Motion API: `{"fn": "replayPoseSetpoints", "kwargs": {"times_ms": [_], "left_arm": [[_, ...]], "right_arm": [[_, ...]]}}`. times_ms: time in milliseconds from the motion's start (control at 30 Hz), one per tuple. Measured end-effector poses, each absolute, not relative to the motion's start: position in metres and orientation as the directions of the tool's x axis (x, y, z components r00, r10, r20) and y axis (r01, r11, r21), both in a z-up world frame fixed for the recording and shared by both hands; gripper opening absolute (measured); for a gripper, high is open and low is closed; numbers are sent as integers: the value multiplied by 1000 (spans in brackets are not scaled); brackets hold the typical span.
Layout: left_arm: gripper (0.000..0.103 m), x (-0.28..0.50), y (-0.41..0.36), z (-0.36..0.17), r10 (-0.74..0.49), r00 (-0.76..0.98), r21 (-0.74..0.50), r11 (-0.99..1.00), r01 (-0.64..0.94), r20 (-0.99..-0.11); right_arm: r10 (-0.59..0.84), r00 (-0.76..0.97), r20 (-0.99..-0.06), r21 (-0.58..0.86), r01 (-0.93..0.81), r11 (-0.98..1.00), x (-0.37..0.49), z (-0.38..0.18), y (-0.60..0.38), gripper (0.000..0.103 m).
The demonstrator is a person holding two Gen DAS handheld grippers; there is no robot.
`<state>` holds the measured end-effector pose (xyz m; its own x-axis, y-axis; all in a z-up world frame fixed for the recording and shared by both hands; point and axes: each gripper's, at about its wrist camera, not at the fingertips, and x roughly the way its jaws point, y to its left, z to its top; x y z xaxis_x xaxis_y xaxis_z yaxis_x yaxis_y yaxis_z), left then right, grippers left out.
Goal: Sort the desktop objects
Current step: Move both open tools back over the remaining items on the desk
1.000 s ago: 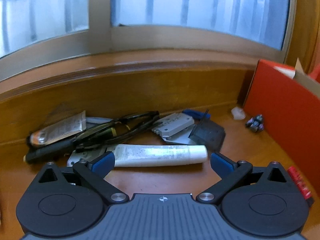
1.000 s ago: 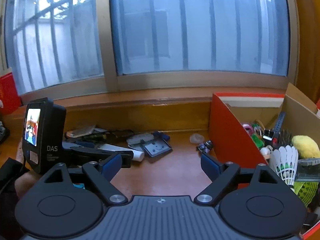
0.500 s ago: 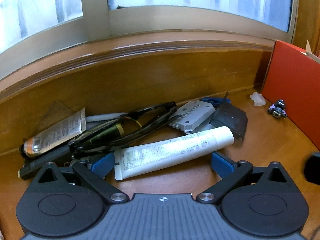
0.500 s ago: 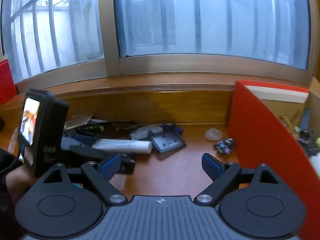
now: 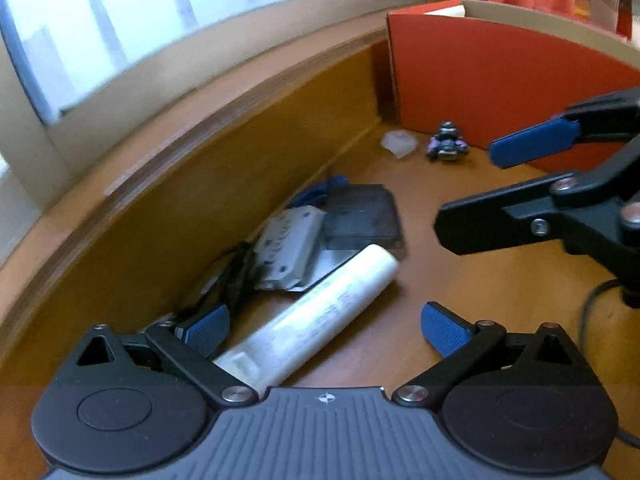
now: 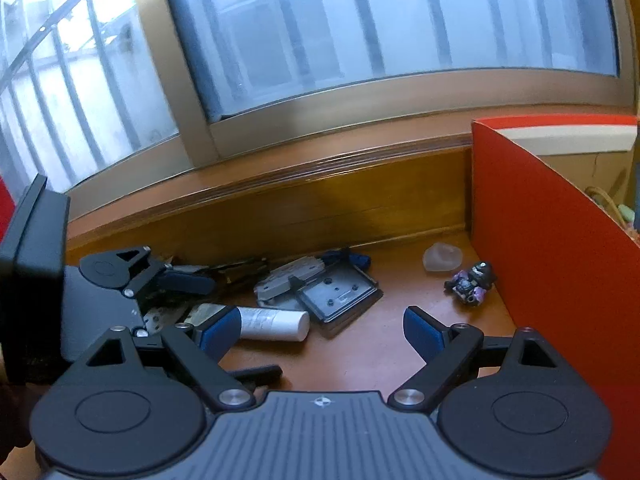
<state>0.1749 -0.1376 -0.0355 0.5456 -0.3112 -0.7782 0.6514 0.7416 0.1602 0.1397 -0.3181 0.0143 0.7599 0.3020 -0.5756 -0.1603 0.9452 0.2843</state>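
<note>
A white tube (image 5: 312,316) lies on the wooden desk between the open jaws of my left gripper (image 5: 324,330); it also shows in the right wrist view (image 6: 274,323). Behind it lie a grey plastic part (image 5: 290,246), a dark cassette case (image 5: 362,216) and black glasses (image 5: 236,280) against the wooden ledge. A small dark toy figure (image 6: 472,282) and a clear lump (image 6: 442,258) sit by the red box (image 6: 552,240). My right gripper (image 6: 320,330) is open and empty above the desk, to the right of the pile.
The red cardboard box (image 5: 500,76) stands at the right and holds assorted items. A wooden ledge (image 5: 200,168) and a window run along the back. My left gripper's camera unit (image 6: 36,272) fills the left edge of the right wrist view.
My left gripper has turned right and moved closer over the tube, which now lies between its jaws. My right gripper has moved forward and lower toward the pile and now shows in the left view.
</note>
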Motion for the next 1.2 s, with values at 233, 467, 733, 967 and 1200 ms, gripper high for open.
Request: {"fn": "replayPoseSetpoints", "kwargs": {"times_ms": [233, 467, 733, 967, 1200], "left_arm": [[100, 153, -132, -26, -481, 394, -48, 678, 734, -783], [100, 151, -126, -17, -454, 506, -48, 777, 627, -734], [100, 141, -84, -28, -324, 556, -67, 900, 432, -765], [100, 120, -40, -39, -199, 593, -45, 963, 265, -780], [101, 106, 4, -46, -48, 621, 6, 996, 85, -782]], "right_arm": [[289, 771, -568, 310, -125, 943, 141, 14, -328, 90], [265, 805, -531, 285, -126, 950, 132, 25, -331, 90], [280, 781, -558, 262, -155, 953, 199, 11, -298, 85], [300, 710, -638, 190, -232, 954, 243, -15, -259, 56], [444, 591, -673, 172, -460, 871, 206, -16, -215, 49]]}}
